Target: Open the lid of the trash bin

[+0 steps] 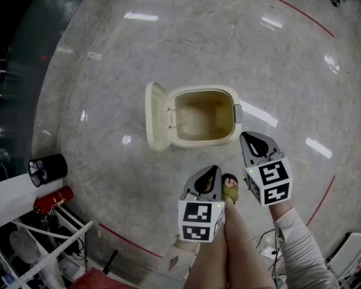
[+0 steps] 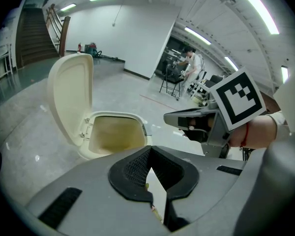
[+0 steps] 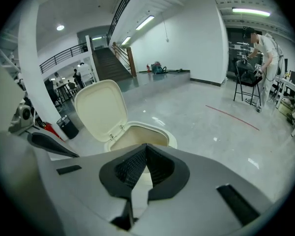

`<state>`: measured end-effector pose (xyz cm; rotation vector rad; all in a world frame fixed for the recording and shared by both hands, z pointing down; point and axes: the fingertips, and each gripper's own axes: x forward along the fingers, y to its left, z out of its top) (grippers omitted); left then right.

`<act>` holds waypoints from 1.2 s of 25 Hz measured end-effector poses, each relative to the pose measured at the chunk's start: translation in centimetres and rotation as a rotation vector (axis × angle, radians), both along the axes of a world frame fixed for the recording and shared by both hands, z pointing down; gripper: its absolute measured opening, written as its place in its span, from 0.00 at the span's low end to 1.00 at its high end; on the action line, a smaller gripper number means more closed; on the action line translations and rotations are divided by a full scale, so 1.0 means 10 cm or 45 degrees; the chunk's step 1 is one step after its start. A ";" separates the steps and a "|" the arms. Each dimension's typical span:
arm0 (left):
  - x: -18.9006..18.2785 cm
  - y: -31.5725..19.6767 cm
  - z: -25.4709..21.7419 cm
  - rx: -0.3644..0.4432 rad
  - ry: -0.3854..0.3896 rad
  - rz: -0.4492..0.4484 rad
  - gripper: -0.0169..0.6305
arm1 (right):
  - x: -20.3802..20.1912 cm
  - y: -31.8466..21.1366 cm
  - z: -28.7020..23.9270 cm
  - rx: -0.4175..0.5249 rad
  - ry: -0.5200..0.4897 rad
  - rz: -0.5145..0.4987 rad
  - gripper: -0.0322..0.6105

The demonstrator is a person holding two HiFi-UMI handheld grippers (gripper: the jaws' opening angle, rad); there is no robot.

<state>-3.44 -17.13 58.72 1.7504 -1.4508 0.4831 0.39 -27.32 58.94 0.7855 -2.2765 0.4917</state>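
Trash bin lid stands open.
Your left gripper and right gripper are closed, empty; hold them clear.

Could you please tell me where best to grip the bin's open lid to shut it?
Probably the free top rim of the lid, opposite the hinge. It stands upright and thin beside the bin, so come from above, one jaw on each face.
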 end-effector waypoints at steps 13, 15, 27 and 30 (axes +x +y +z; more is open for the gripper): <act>0.08 0.16 -0.28 0.038 0.009 -0.013 0.03 | 0.16 0.53 -0.59 0.026 -0.113 0.061 0.05; 0.10 0.20 -0.31 0.038 0.012 -0.019 0.03 | 0.20 0.59 -0.66 0.028 -0.123 0.068 0.05; 0.25 0.45 -0.41 0.035 0.014 -0.020 0.03 | 0.35 1.04 -0.81 -0.010 -0.149 0.016 0.05; 0.28 0.49 -0.44 0.038 0.024 -0.033 0.03 | 0.36 1.11 -0.84 -0.007 -0.158 -0.004 0.05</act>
